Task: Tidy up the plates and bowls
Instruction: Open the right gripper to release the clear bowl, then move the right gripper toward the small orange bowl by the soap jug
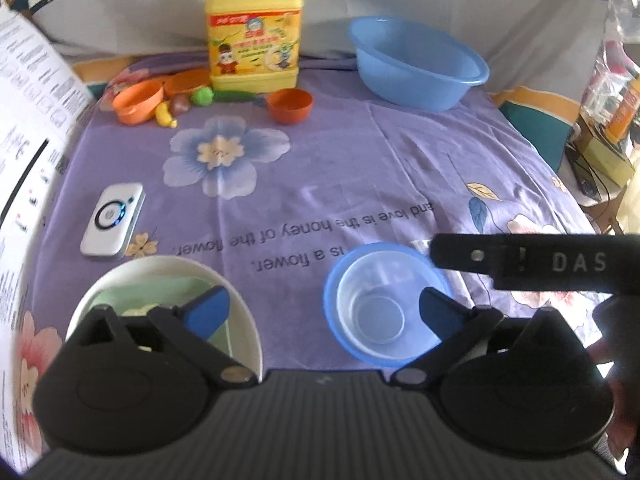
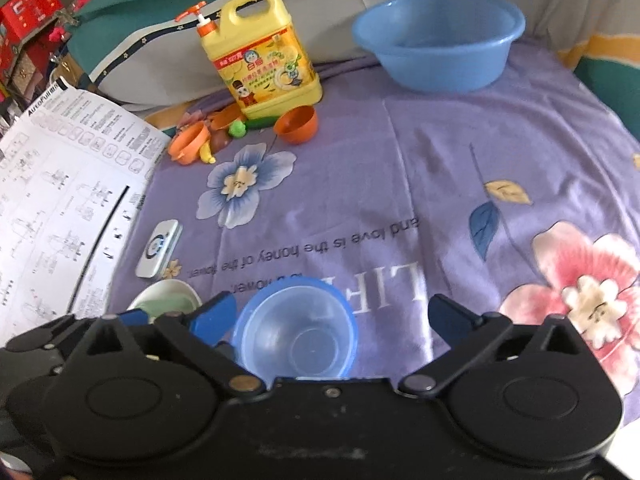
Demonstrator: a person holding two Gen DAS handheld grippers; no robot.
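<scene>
Left wrist view over a purple flowered cloth (image 1: 360, 152) that seems to cover a bed rather than a bench; I cannot see what lies under it. I hold both tongs spread wide with nothing between the pads: left tongs (image 1: 326, 310), right tongs (image 2: 332, 316).

Largest hazard first: the big blue basin (image 1: 416, 64) sits at the far right by the pillows, well apart from me, and the cloth falls away just past it toward a cluttered shelf; a push there could tip it off. The yellow detergent jug (image 1: 254, 28) stands upright at the far edge, and a careless sweep would topple it onto the orange toy dishes (image 1: 138, 102) and toy fruit just beside it.

Closer in, the white plate (image 1: 236, 292) lies under my left finger, so closing now could clip its rim and flip it. The clear bowl (image 1: 374, 312) is nested in a blue bowl (image 1: 334, 320) just inside my right finger; a grip on one rim might lift only the clear bowl, or drag both across the soft cloth. The right tongs hang close over the same stack, so the two tools could collide.

A small white gadget (image 1: 112, 220) lies near the plate. Open room is the cloth's middle; a paper sheet (image 1: 28, 120) hems the left edge.
</scene>
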